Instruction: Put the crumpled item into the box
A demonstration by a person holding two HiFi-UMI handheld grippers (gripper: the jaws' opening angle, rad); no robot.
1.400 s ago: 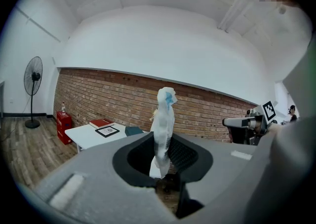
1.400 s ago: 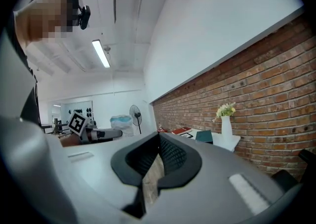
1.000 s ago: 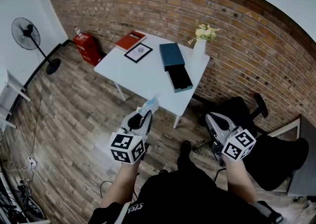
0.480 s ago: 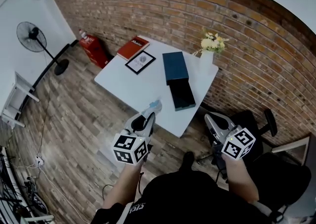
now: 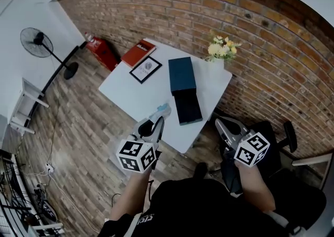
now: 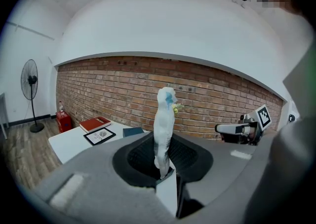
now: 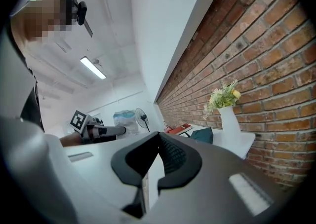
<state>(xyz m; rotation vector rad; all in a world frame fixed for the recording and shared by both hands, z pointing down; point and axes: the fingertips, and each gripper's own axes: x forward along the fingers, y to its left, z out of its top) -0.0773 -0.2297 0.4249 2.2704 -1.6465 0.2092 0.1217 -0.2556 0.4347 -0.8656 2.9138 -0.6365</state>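
- jaws of the left gripper [image 6: 165, 171] are clamped on the lower end of the crumpled item [image 6: 164, 122], a pale wad with a touch of blue near its top, standing upright out of the pads.
- in the head view the left gripper [image 5: 156, 122] holds the crumpled item [image 5: 162, 109] over the near edge of the white table [image 5: 133, 92], just left of the box and not touching it.
- the box [image 5: 188, 107] lies on the table as a black open tray, with a dark teal part [image 5: 182, 74] end to end behind it.
- the right gripper [image 7: 147, 171] has its jaws together with nothing between them; in the head view the right gripper [image 5: 223, 123] hangs off the table's right side, above a black chair [image 5: 274, 139].
- also on the table: a red book [image 5: 139, 52], a framed picture [image 5: 145, 69] and a white vase of flowers [image 5: 221, 56] by the brick wall [image 5: 250, 32].
- a standing fan [image 5: 40, 43] is on the wood floor, well to the left.
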